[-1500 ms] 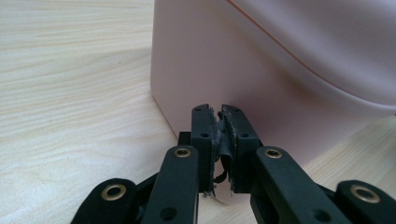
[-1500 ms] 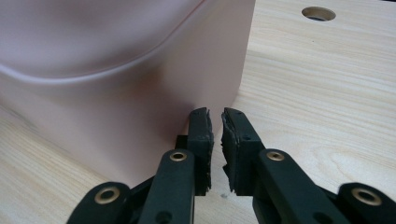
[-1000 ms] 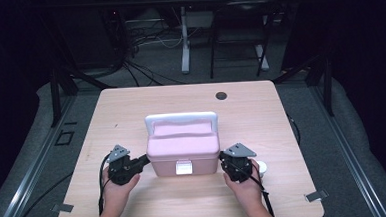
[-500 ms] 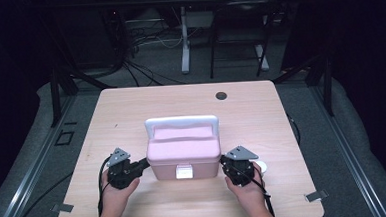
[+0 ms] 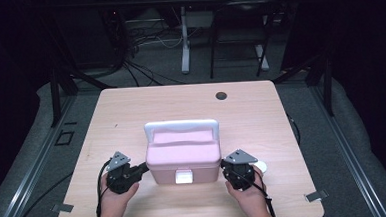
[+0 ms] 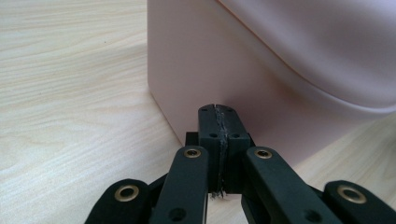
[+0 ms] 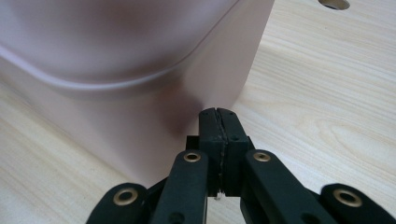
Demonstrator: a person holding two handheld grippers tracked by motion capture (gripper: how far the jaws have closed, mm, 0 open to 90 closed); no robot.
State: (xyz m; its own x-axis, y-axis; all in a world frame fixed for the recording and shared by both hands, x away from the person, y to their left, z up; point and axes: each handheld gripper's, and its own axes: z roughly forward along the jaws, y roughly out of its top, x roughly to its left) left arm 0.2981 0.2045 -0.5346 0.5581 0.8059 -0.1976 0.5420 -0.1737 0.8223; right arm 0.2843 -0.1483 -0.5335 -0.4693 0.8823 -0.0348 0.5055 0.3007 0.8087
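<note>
We see a smooth, matte pink plastic box [image 5: 184, 161] with rounded corners, a white handle [image 5: 181, 125] and a white front latch [image 5: 183, 177], sitting at the near middle of the pale wood-grain table [image 5: 131, 106]. Our left gripper [image 5: 143, 167] and right gripper [image 5: 224, 164] have their jaws pressed fully together, holding nothing, their tips at the box's left and right walls. A round hole [image 5: 221, 95] lies far right.

Wooden table [image 5: 131, 106], grey floor [image 5: 332, 131], dark room, tangled cables [image 5: 147, 46]
</note>
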